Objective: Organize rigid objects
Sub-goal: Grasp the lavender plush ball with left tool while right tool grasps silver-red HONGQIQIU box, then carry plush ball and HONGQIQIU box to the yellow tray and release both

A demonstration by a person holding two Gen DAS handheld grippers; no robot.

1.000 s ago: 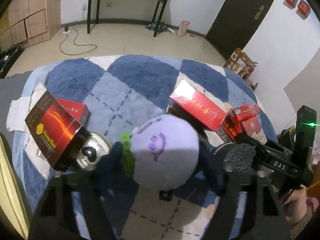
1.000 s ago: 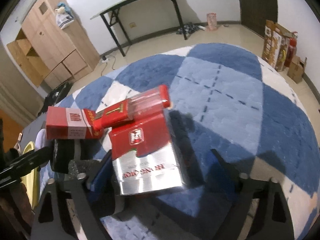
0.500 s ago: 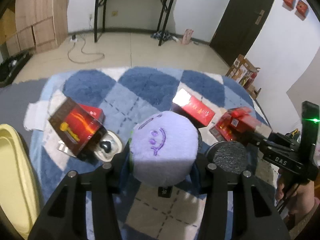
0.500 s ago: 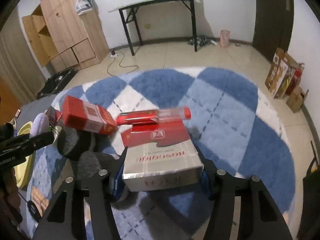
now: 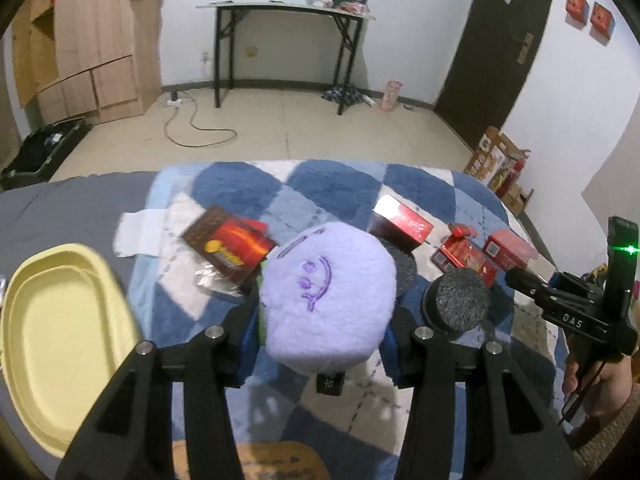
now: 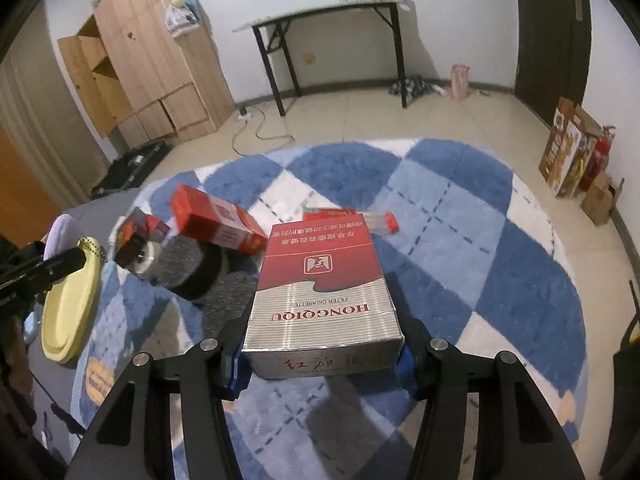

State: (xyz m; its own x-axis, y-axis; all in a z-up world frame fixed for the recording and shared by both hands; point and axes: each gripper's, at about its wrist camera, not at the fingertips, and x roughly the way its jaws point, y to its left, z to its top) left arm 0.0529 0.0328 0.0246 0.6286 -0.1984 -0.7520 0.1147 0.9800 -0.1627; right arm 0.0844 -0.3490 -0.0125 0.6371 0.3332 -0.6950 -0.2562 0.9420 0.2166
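My left gripper is shut on a purple plush toy with a stitched face, held above the blue checked rug. My right gripper is shut on a red and silver cigarette carton, held above the rug. On the rug lie a dark brown and orange box, a red box, small red boxes and a black foam roll. In the right wrist view a red box rests on the foam rolls.
A yellow tray lies at the left, also in the right wrist view. A black folding table and wooden cabinets stand by the far wall. Cardboard boxes sit at the right. The right gripper's body shows beside the rug.
Both grippers have risen and pulled back with their loads. The plush toy and the carton are higher above the rug, and the yellow tray has come into view.
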